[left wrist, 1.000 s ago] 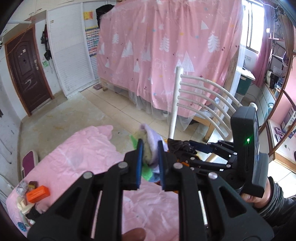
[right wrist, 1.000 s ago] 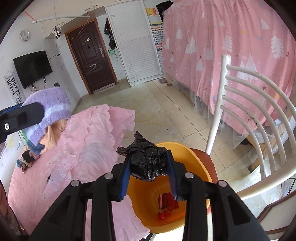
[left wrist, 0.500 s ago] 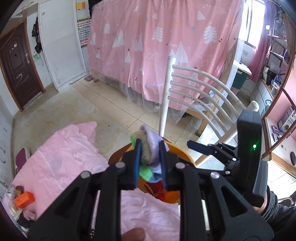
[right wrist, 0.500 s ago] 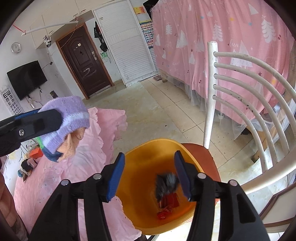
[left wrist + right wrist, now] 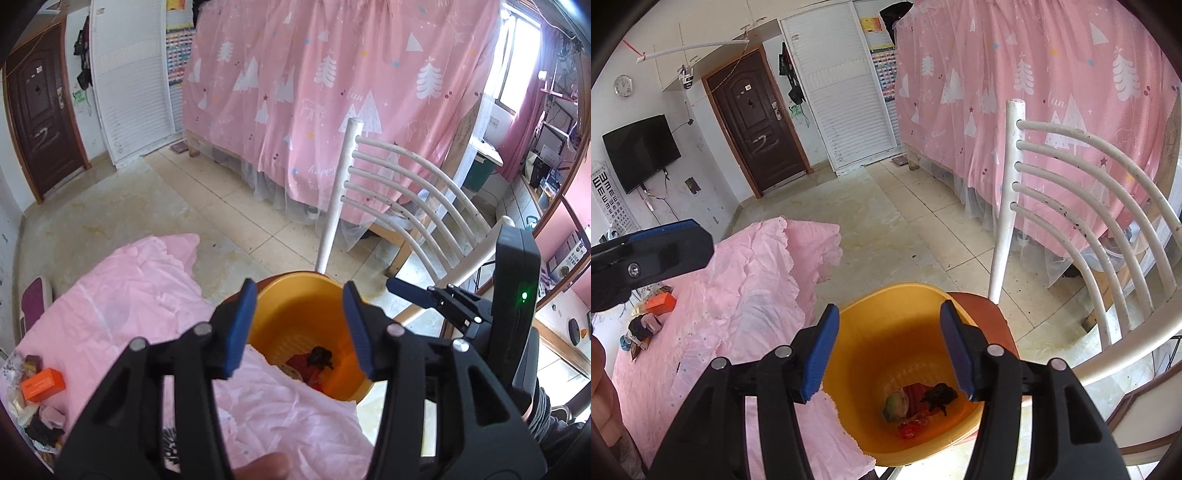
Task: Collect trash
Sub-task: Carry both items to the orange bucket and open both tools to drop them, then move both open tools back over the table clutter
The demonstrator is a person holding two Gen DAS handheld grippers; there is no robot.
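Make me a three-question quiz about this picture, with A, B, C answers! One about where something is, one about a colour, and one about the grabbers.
1. Where does the bin stand?
A. on the chair
B. on the bed
C. by the door

2. What colour is the small box on the table?
A. green
B. orange
C. white

3. How are the jaws of the right gripper?
A. shut on a black bag
B. shut on a sock
C. open, holding nothing

Answers:
1. A: the chair seat shows under the bin's rim.
2. B: the box shows bright orange on the pink cloth.
3. C: its blue pads stand apart with only the bin behind them; the black bag lies at the bin's bottom.
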